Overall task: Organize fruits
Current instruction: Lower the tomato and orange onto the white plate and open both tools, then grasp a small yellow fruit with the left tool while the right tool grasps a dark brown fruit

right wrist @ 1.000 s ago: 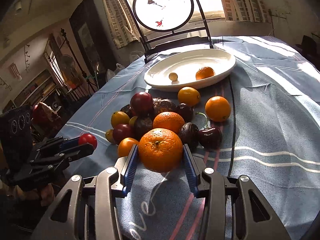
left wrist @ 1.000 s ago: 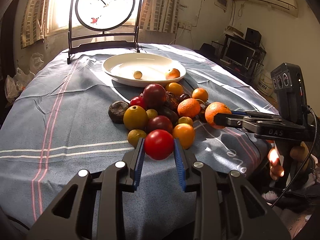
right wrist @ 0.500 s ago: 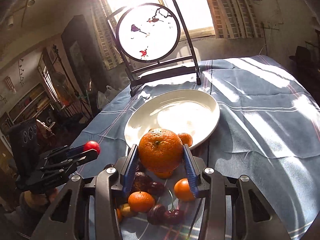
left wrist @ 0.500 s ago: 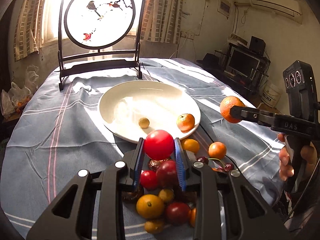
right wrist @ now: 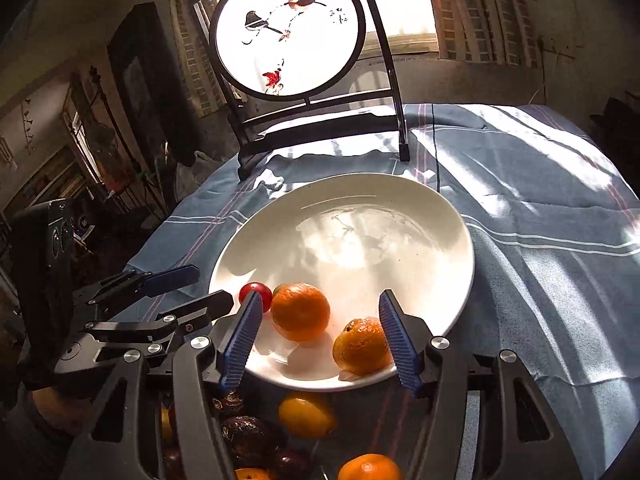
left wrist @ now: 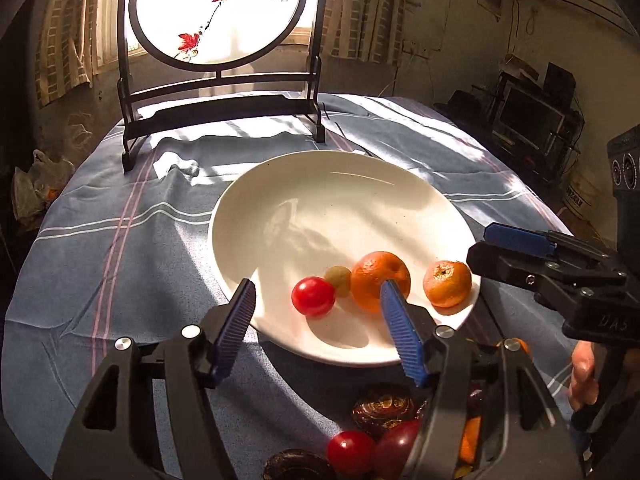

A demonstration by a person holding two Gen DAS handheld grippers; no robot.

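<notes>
A white plate (left wrist: pixel 224 216) on the blue cloth holds a red tomato (left wrist: pixel 313 296), a large orange (left wrist: pixel 376 280), a small mandarin (left wrist: pixel 447 283) and a small greenish fruit (left wrist: pixel 338 280). My left gripper (left wrist: pixel 317 285) hangs over the plate's near rim with its jaws opening; the tomato lies loose on the plate, clear of the pads. My right gripper (right wrist: pixel 319 296) is beside it, jaws opening too, and the orange (right wrist: pixel 300 312) rests free on the plate (right wrist: pixel 460 240) next to the mandarin (right wrist: pixel 360 346). Each gripper shows in the other's view: right gripper (left wrist: pixel 480 245), left gripper (right wrist: pixel 214 285).
A heap of fruit lies on the cloth just below the grippers: a second tomato (left wrist: pixel 352 452), dark fruit (left wrist: pixel 384 404), a yellow citrus (right wrist: pixel 306 416). A round painted screen on a black stand (left wrist: pixel 218 12) rises behind the plate. A person's hand (left wrist: pixel 582 376) grips the right tool.
Both grippers travelled from the fruit heap to the plate. Their jaws went from shut to open; the tomato and the orange left the pads and now lie on the plate.
</notes>
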